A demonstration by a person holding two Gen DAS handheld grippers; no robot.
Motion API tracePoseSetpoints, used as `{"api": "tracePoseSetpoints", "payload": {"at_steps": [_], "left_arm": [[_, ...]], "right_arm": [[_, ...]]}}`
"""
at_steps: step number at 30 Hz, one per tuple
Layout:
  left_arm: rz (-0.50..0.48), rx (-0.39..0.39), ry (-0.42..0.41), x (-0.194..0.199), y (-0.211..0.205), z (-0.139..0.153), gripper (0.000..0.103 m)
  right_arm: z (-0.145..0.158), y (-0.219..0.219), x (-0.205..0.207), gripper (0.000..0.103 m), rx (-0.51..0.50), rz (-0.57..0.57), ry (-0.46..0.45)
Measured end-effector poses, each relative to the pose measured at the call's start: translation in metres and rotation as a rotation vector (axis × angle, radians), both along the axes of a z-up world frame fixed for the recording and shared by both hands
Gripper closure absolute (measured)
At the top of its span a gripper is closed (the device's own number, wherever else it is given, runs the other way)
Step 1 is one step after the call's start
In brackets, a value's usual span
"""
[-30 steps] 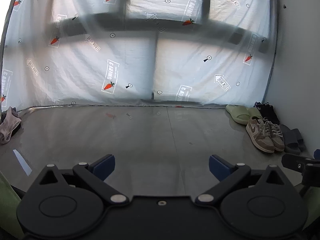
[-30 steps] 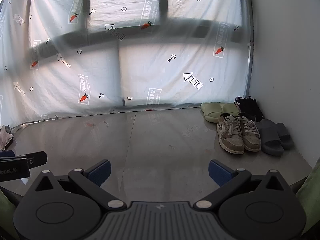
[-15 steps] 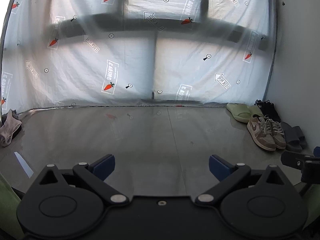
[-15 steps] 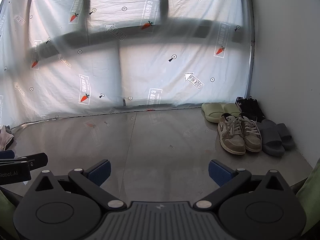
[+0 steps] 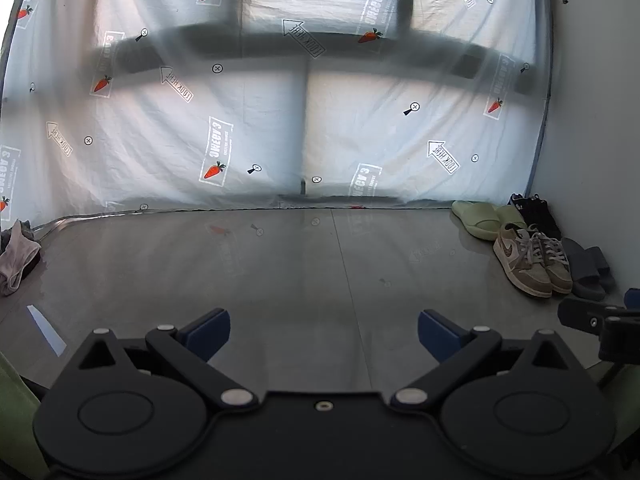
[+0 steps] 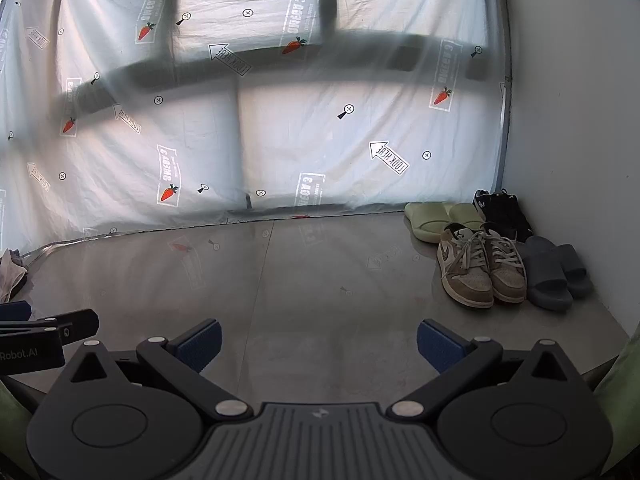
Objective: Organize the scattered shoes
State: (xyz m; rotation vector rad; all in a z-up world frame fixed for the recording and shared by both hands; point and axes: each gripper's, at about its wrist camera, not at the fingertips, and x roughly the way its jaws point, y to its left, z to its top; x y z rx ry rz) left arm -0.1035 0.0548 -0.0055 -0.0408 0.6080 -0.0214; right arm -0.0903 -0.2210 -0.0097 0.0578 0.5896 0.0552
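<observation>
Shoes are all at roughly 2 o'clock in both wrist views, bunched in the corner where the white wall (image 6: 568, 120) meets the printed sheet (image 6: 280, 140). Four pairs, each side by side: green slides (image 6: 430, 218) at the back, black shoes (image 6: 502, 210) just right of them against the wall, tan sneakers (image 6: 482, 266) in front, grey slides (image 6: 554, 270) right of the sneakers, touching or nearly so. Pairs matched, toes facing roughly the same way. That reads as the arranged end state; no stray shoe on the grey floor (image 6: 300, 280) in either view, so nothing visibly left, though I can't see behind the cameras. Left gripper (image 5: 324, 330) is spread wide, nothing between the blue pads (image 5: 208, 330), hovering over bare floor at 6 o'clock. Right gripper (image 6: 318, 342) same: released, empty, well apart from the shoes. Containers: none in view, no rack, box or bin; shoes sit directly on the floor. Only other item is a crumpled cloth (image 5: 16, 256) at 9 o'clock by the sheet's edge.
</observation>
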Motion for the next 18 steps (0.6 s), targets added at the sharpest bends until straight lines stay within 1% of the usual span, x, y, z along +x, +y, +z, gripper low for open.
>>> {"api": "tracePoseSetpoints", "payload": {"at_steps": [18], "left_arm": [[0.007,0.005,0.003,0.0020,0.0023,-0.0017,0.002]], "right_arm": [[-0.0053,0.0047,0.0036,0.000,0.008,0.018,0.002]]}}
